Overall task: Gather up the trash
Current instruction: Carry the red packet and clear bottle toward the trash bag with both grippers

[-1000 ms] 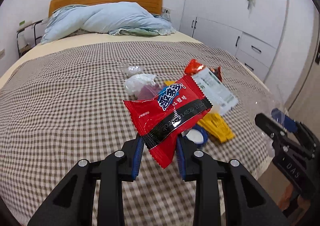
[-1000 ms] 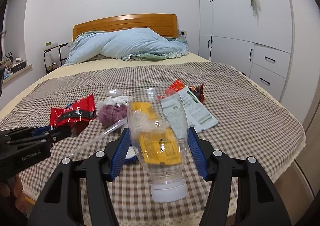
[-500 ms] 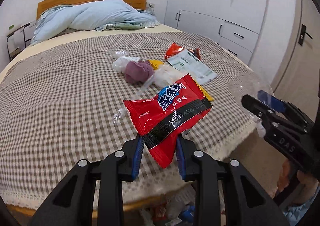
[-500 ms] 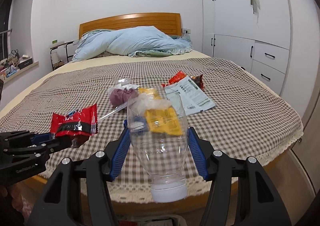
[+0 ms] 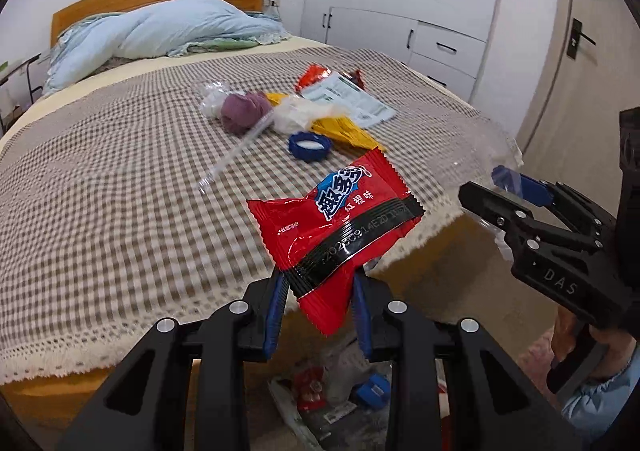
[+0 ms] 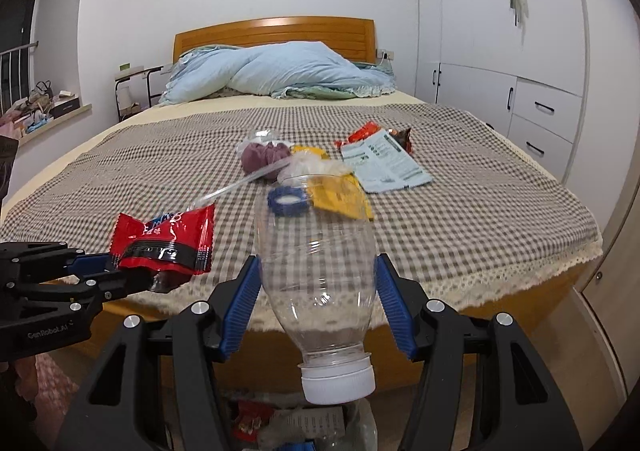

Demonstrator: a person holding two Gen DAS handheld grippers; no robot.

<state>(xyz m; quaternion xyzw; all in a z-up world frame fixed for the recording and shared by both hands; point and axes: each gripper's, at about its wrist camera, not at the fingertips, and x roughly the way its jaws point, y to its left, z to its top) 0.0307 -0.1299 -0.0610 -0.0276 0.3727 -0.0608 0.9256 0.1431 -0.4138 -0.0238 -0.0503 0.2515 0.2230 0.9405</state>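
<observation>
So my left gripper (image 5: 318, 315) clamps the red snack packet (image 5: 336, 231) and my right gripper (image 6: 316, 303) squeezes the clear bottle (image 6: 320, 271), both past the bed's edge over what looks like a trash bag (image 6: 304, 425). Several scraps remain on the checked blanket (image 6: 460, 219).

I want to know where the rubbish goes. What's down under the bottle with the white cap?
Under the bottle, on the floor by the bed, sits a pile of rubbish: a red wrapper and printed paper. The right gripper hides the rest, so any bin stays unseen.
</observation>
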